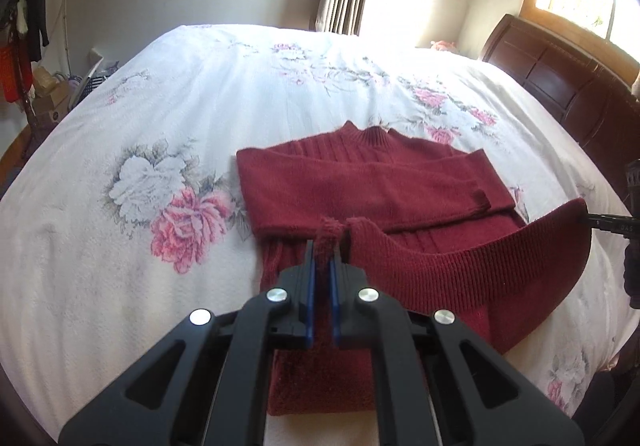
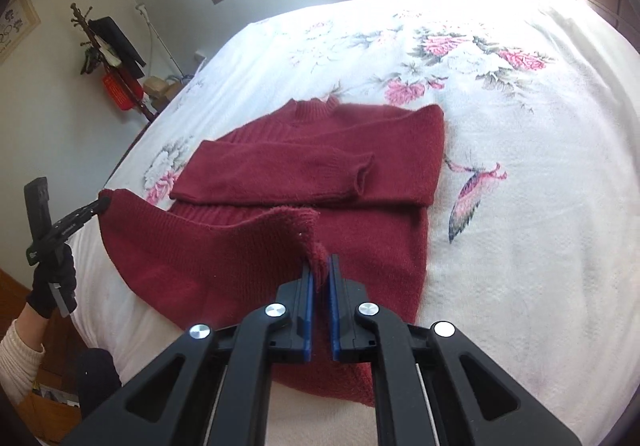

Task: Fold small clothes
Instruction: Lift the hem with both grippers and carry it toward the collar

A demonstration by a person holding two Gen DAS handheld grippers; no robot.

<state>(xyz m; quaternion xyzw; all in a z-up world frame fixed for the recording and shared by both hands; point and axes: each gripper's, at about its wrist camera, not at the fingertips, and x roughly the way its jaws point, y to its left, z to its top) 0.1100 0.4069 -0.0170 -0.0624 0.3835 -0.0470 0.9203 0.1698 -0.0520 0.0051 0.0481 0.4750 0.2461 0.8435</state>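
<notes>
A dark red knit sweater (image 1: 340, 186) (image 2: 320, 166) lies flat on the bed, collar at the far end, both sleeves folded across the chest. My left gripper (image 1: 324, 250) is shut on one corner of the bottom hem, bunched between its blue pads. My right gripper (image 2: 320, 266) is shut on the other hem corner. The hem band hangs raised between them, curving over the lower body of the sweater. Each gripper also shows in the other's view: the right gripper (image 1: 586, 216) at the right edge, the left gripper (image 2: 102, 204) at the left, held by a black-gloved hand (image 2: 54, 282).
The bed's white floral cover (image 1: 160, 126) (image 2: 520, 126) spreads wide around the sweater. A dark wooden headboard (image 1: 560, 78) stands at the right. A coat rack (image 2: 104, 46) and boxes (image 1: 48, 98) stand by the far-left wall beyond the bed's edge.
</notes>
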